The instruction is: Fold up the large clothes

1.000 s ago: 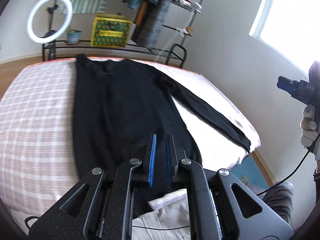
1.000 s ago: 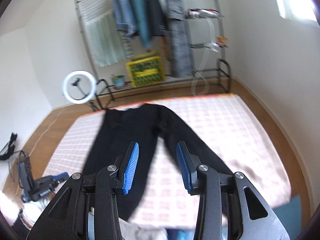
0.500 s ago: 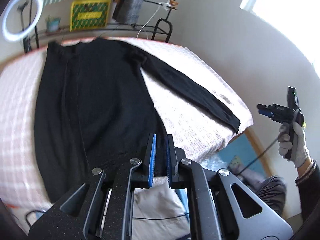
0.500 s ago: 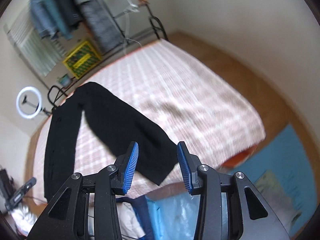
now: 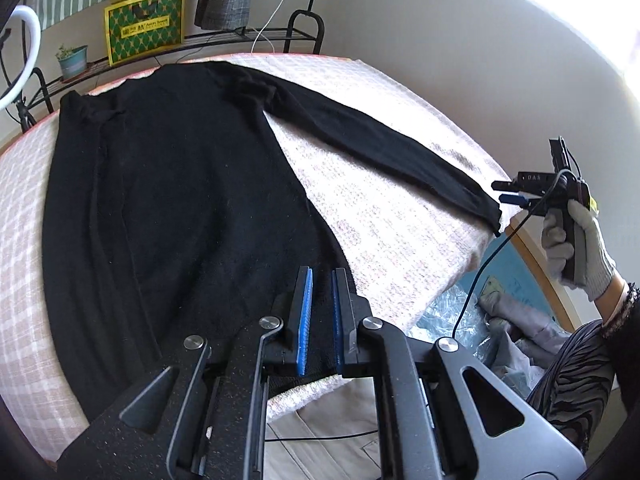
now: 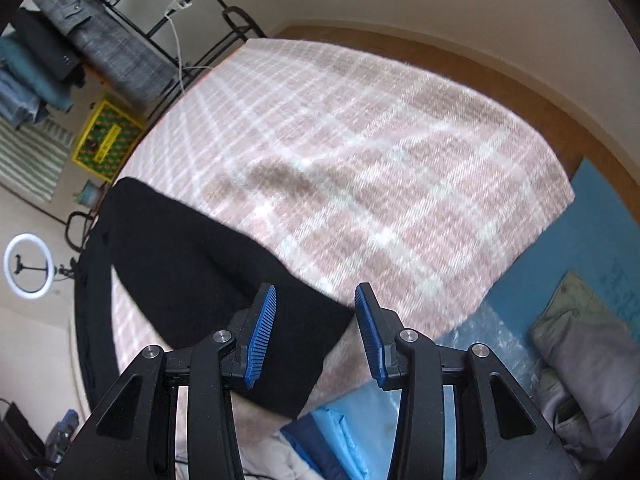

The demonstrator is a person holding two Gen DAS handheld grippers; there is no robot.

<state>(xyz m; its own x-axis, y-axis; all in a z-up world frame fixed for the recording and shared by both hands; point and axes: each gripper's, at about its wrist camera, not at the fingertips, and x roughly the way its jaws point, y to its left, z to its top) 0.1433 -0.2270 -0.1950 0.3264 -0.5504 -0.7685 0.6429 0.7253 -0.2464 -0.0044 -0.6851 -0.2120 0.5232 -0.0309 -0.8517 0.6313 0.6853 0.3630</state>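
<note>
Bed (image 5: 392,216): carried a pink-and-white checked blanket.
Black sweater (image 5: 180,184): lay flat on it, one sleeve (image 6: 224,280) stretched to the edge.
Left claw (image 5: 320,312): narrow, above the hem.
Right claw (image 6: 316,336): wide, over the cuff.
Room: clothes rack (image 6: 100,40), ring light (image 6: 30,266).

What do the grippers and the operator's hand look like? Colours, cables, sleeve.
Left gripper: black speckled linkage arms, silver pivot bolts, ribbed blue pads. Right gripper matches; a thin black cable hangs from it. Right hand wears a white knit glove with a dark sleeve.
</note>
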